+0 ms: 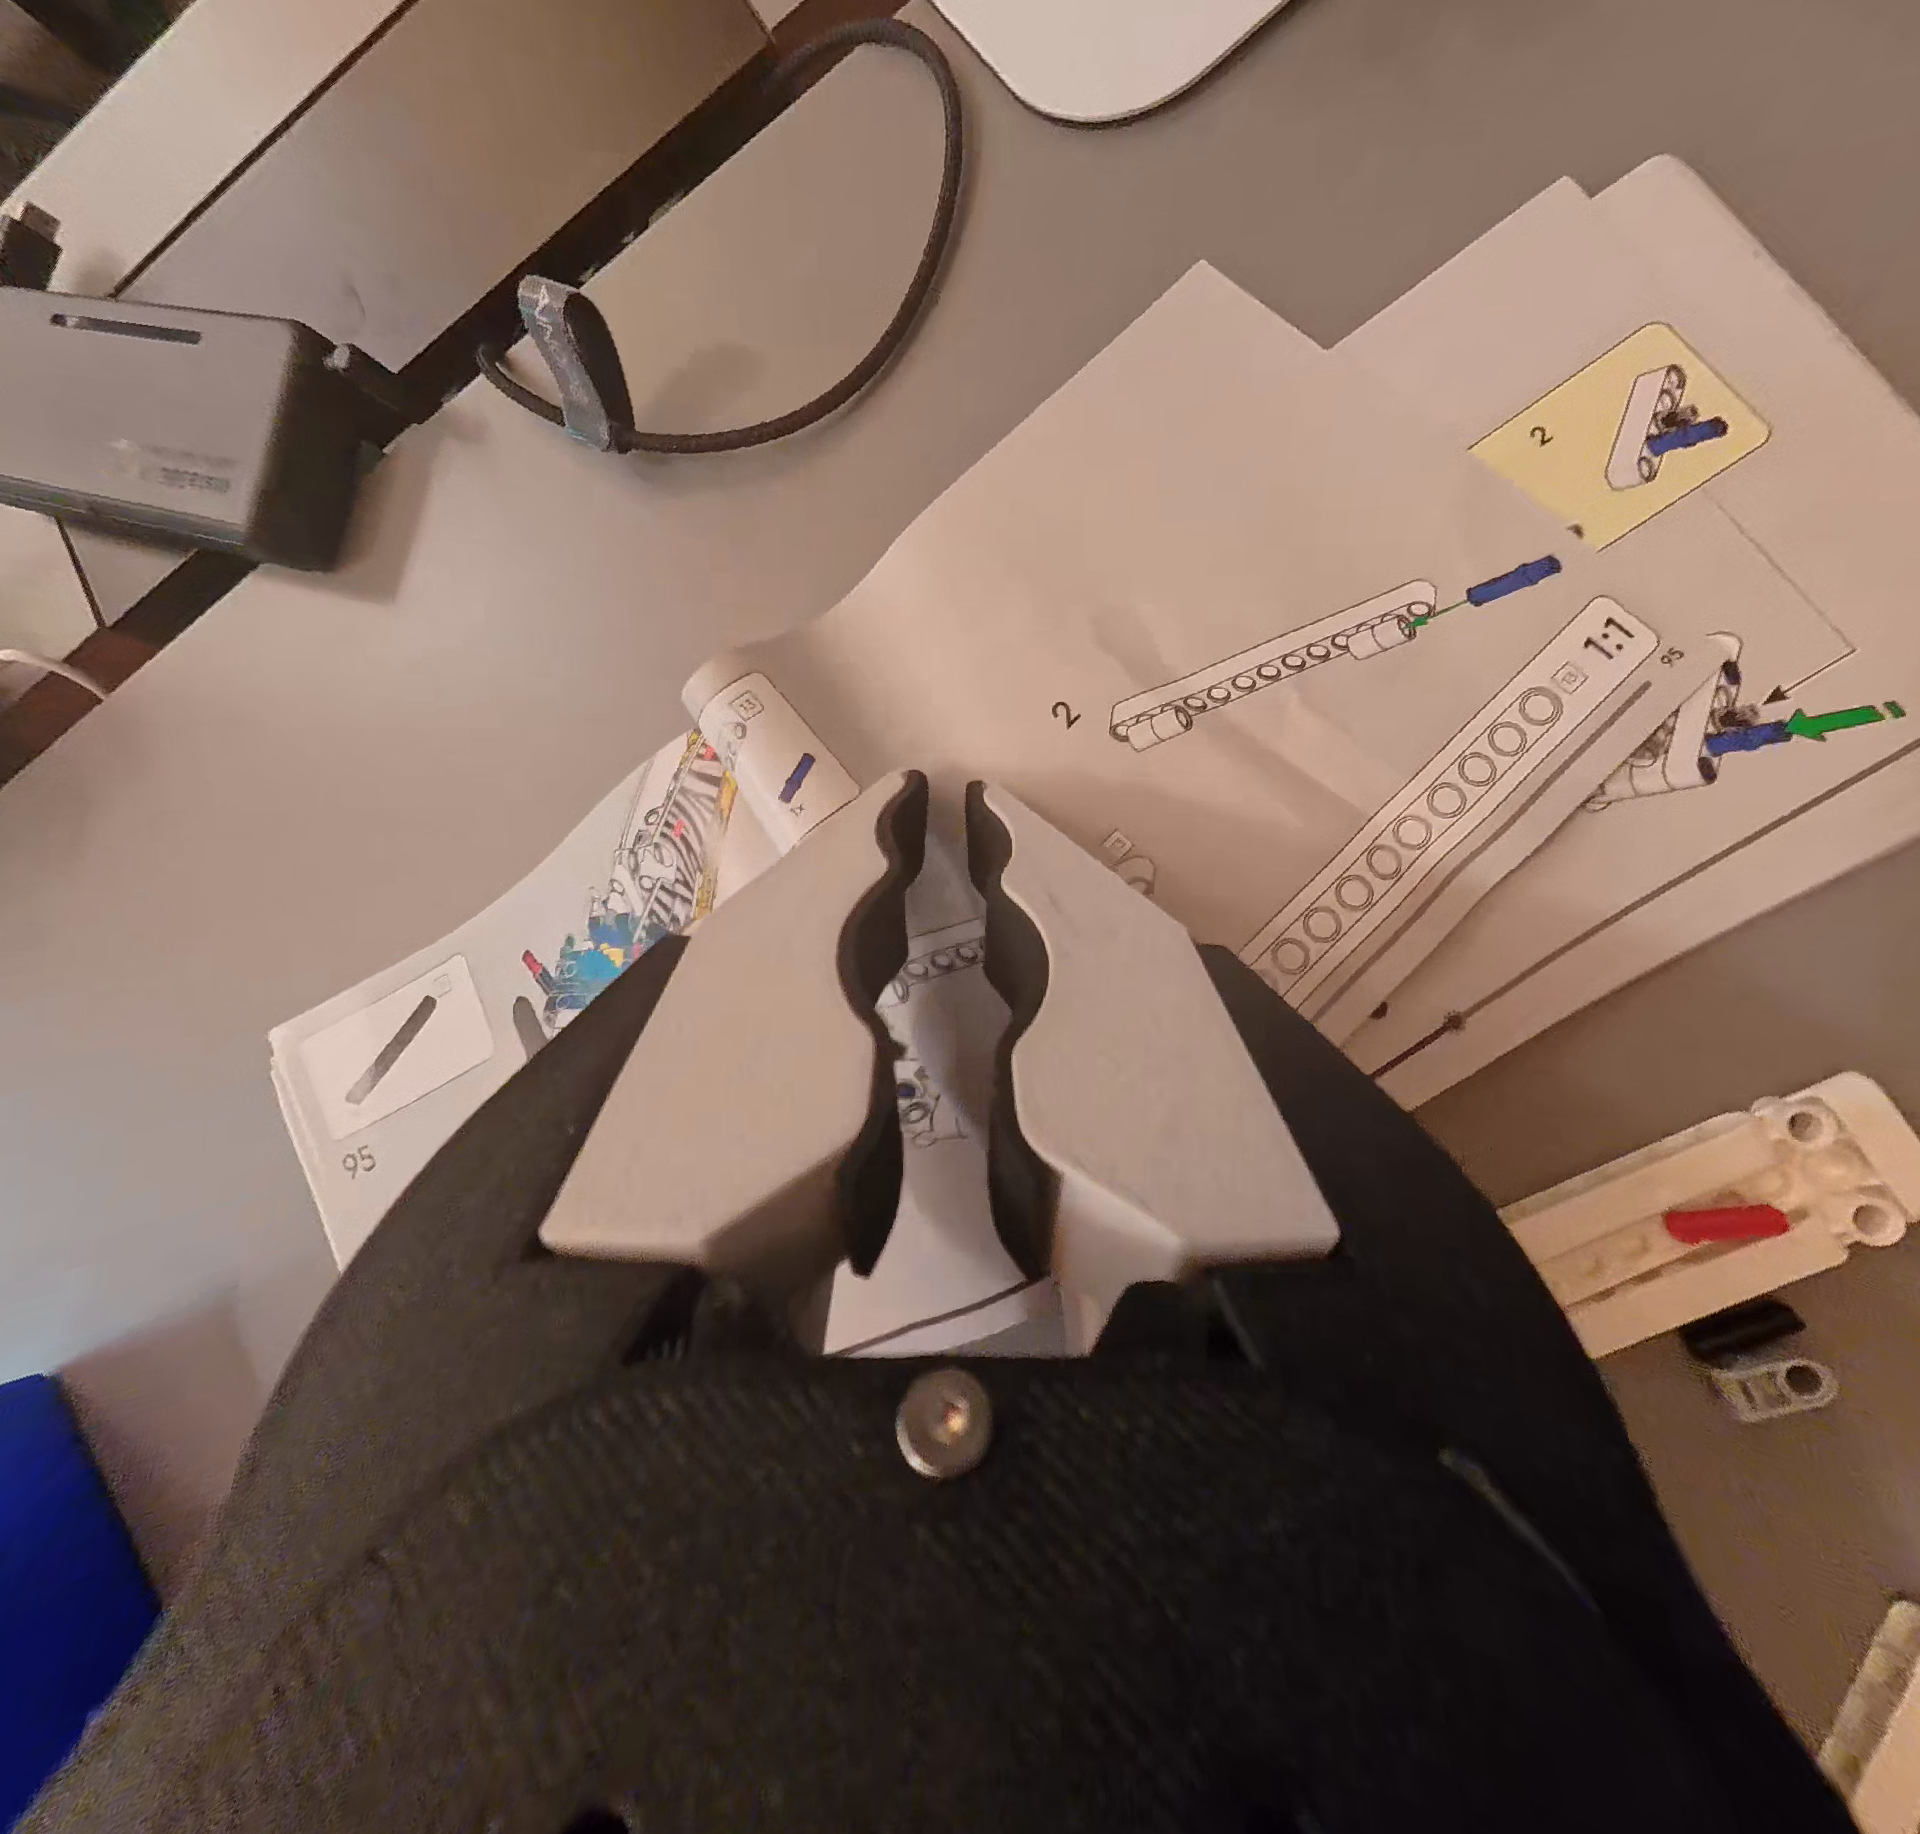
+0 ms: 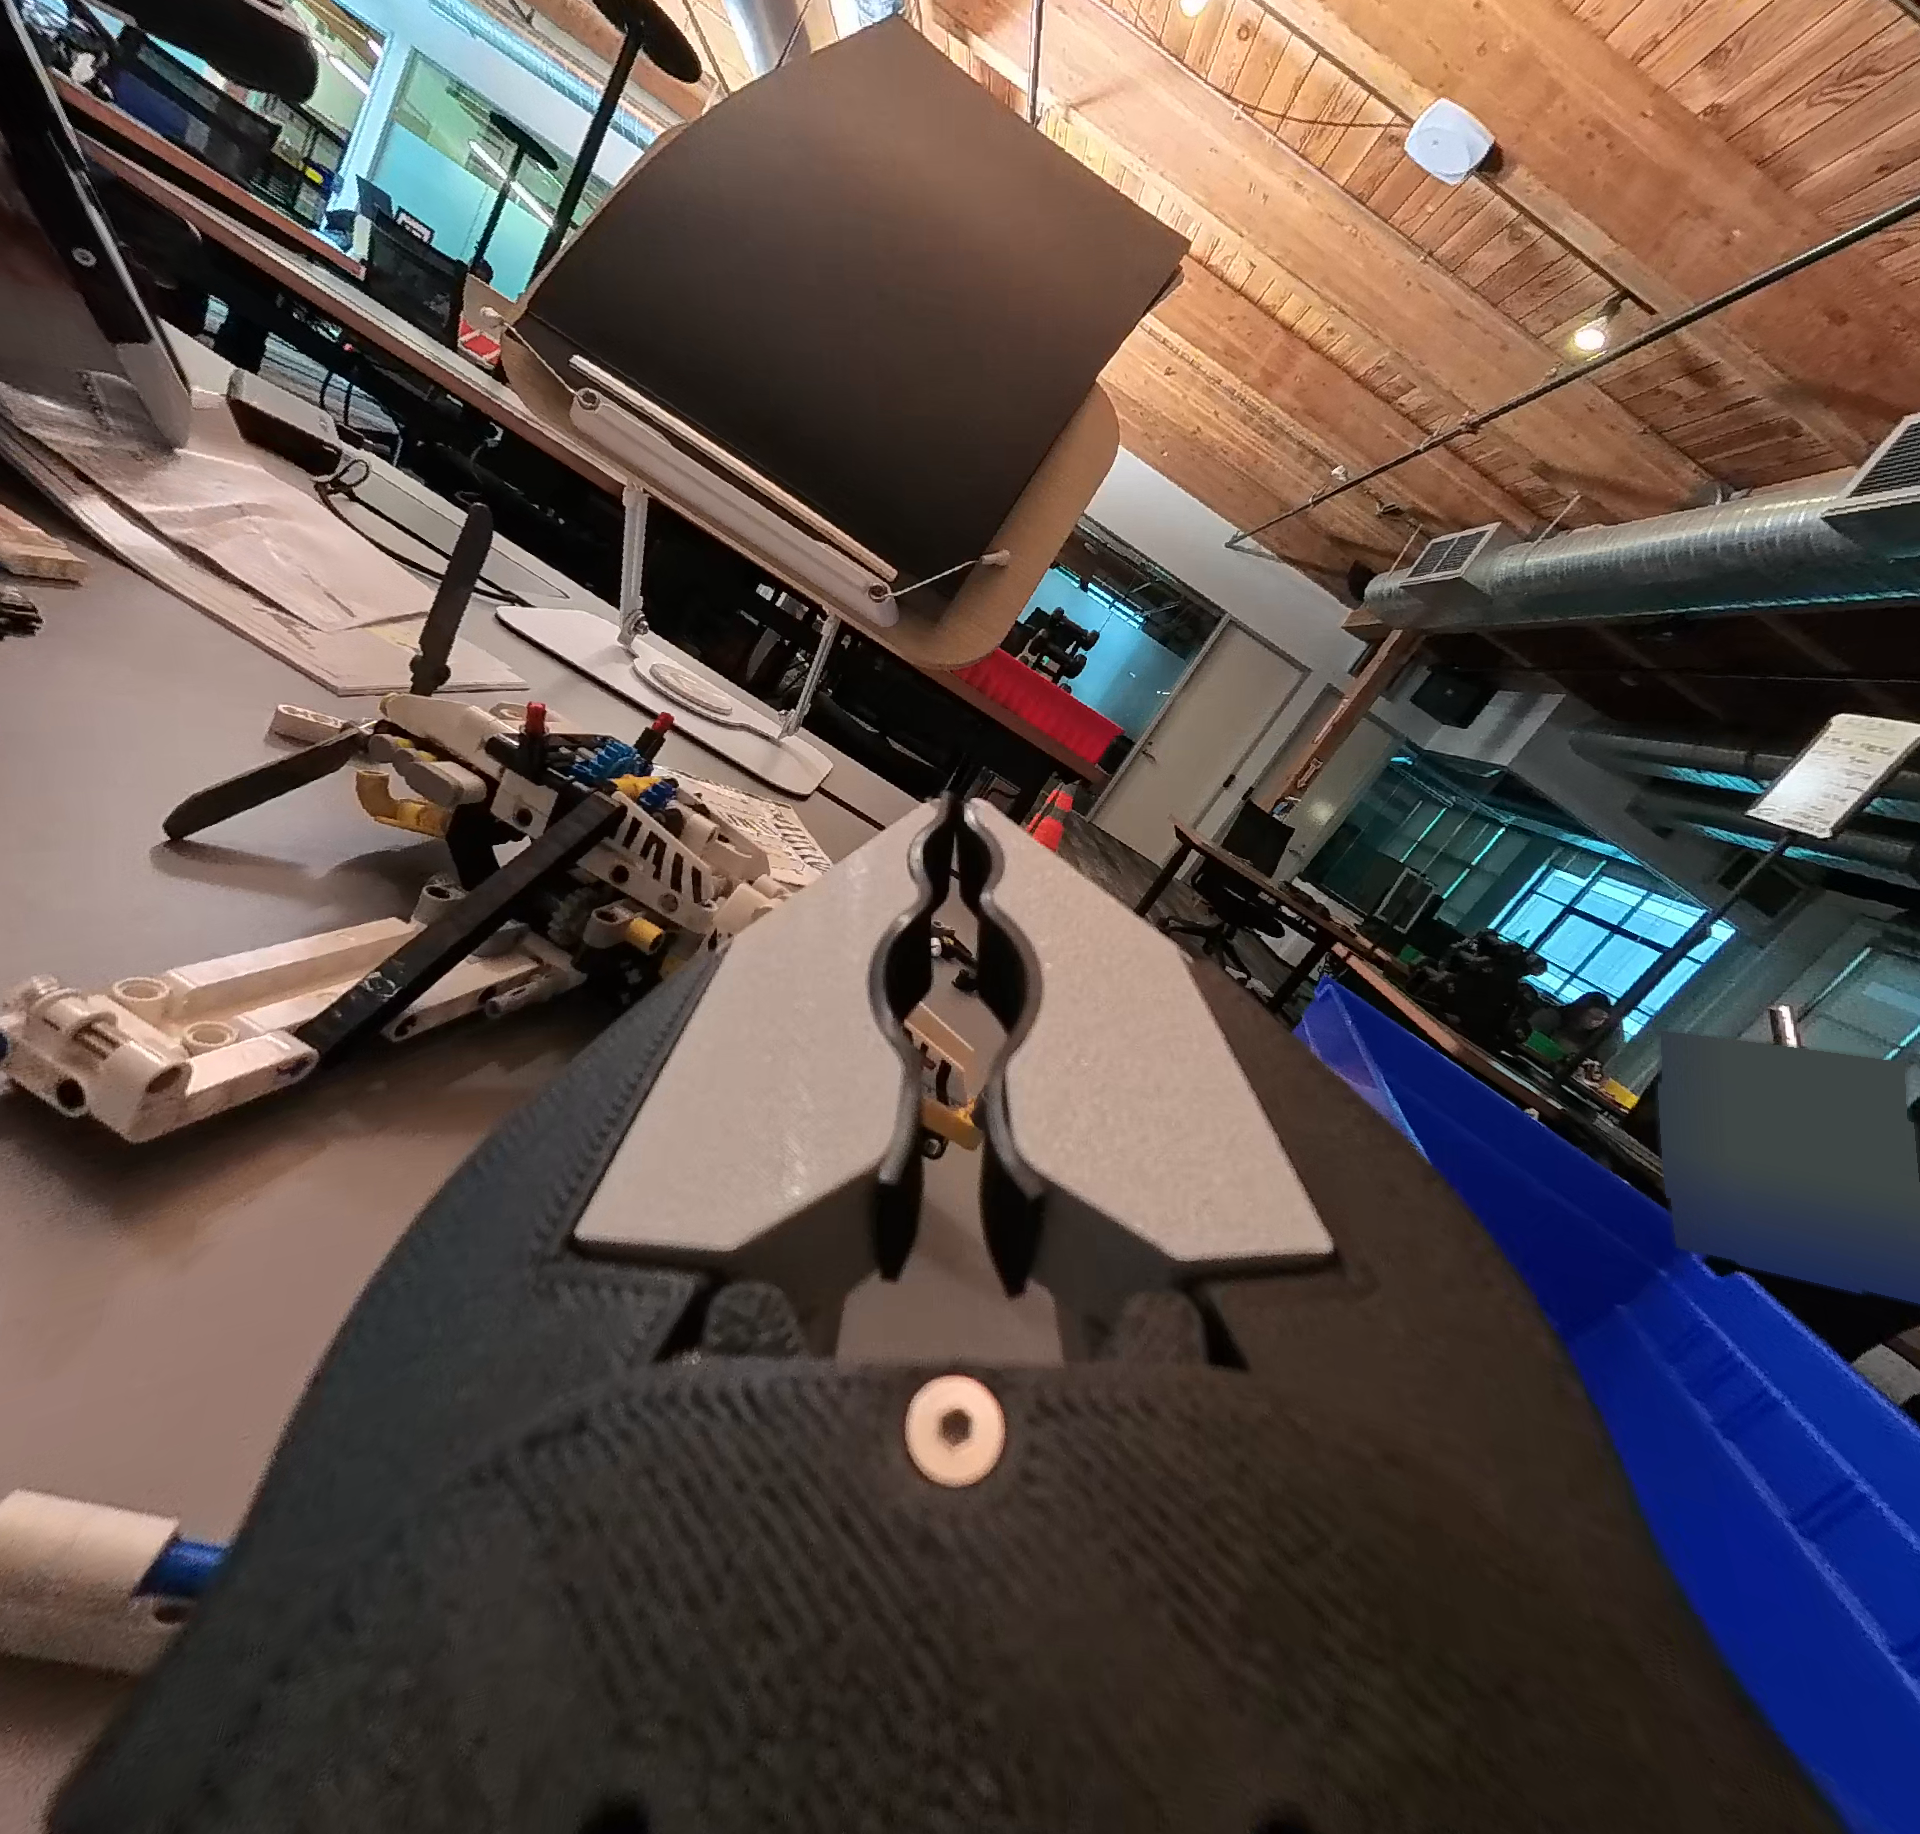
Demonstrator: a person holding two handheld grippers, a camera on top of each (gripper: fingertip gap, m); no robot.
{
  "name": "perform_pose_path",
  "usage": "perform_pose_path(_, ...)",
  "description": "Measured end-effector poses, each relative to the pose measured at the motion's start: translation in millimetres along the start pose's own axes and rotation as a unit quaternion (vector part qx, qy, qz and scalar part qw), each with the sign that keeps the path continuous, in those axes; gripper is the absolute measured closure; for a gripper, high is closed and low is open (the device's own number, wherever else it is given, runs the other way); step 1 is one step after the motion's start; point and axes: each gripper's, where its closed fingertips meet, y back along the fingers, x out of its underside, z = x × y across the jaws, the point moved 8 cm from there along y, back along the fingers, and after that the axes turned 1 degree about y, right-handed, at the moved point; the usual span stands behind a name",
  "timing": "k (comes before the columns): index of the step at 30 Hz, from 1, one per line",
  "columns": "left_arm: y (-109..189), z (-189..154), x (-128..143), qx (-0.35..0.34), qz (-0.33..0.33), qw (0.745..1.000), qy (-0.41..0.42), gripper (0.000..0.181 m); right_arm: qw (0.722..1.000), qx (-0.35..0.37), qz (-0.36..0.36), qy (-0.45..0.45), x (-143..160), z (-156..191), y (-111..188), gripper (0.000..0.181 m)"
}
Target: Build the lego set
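Hovering over instruction booklet (image 1: 1195,537), left gripper (image 1: 945,797) slightly parted, empty — right gripper (image 2: 958,816) nearly closed, lego model (image 2: 468,880) at 10 o'clock.

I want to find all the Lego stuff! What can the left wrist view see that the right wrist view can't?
Only the left wrist view shows the open instruction booklet, a white Lego piece with a red pin, a small grey connector and a looped black cable.

Only the right wrist view shows the half-built white Lego model, a dark screen on a stand, a blue bin and the wooden ceiling.

Both show the grey table and a gripper with nearly closed, empty fingers: left gripper, right gripper.
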Motion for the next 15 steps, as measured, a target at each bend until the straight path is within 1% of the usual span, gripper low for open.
perform_pose_path(1, 1, 2, 1, 0.000, 0.003, 1.000, -0.001, 0.173, 1.000, 0.000, 0.000, 0.000, 0, 0, 0, 0.181)
perform_pose_path(9, 5, 21, 9, 0.001, 0.026, 1.000, 0.016, 0.171, 1.000, -0.001, 0.000, 0.002, -1, 1, 0, 0.181)
perform_pose_path(15, 5, 26, 12, -0.011, 0.034, 0.999, 0.012, 0.171, 1.000, -0.001, 0.000, 0.002, -2, 2, 0, 0.181)
